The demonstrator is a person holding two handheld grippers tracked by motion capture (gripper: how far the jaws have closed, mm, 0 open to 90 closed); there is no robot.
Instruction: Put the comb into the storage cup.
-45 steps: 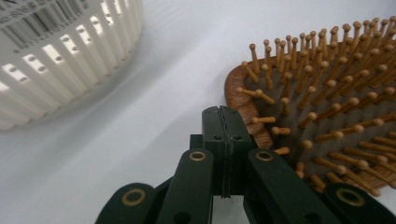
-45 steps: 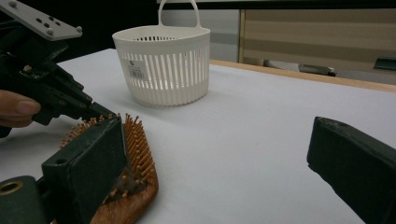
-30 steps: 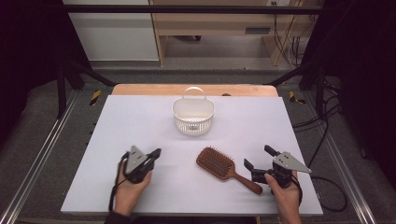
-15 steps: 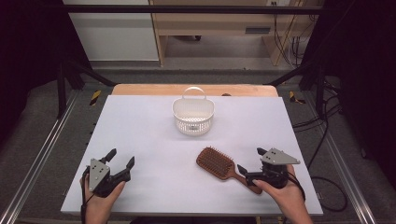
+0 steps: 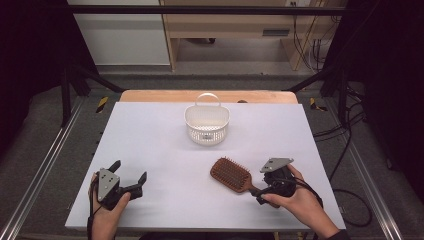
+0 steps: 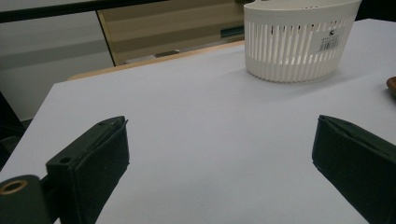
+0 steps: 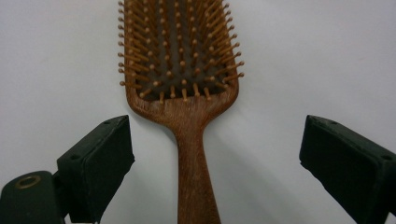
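Counter [image 5: 165,150]: white top with a wooden strip along its far edge; dark floor and metal rails on both sides
Basket [image 5: 207,123]: white slatted plastic with a hoop handle, standing upright at the far middle of the counter; seen also in the left gripper view [image 6: 299,39], where a barcode sticker sits on its wall
Hairbrush [image 5: 232,175]: brown wooden paddle brush lying flat, bristles up, on the near right part of the counter, well apart from the basket; head toward the middle, handle running back toward the right hand
Left claw [image 5: 129,178]: held low at the near left corner of the counter, pointing toward the far right; jaws wide apart with only bare counter between them [image 6: 219,154]; nothing in its hold
Left hand [image 5: 102,210]: wrapped around the left claw's body, coming in from the bottom edge
Right claw [image 5: 260,192]: at the handle end of the hairbrush, grey plate on top; jaws wide apart, one on each side of the handle [image 7: 215,158], neither touching the wood
Brush in the right gripper view [image 7: 184,65]: handle runs up the middle between the two jaws, bristled head beyond them
Right hand [image 5: 300,202]: grips the right claw from the near right, cable trailing off the counter's edge
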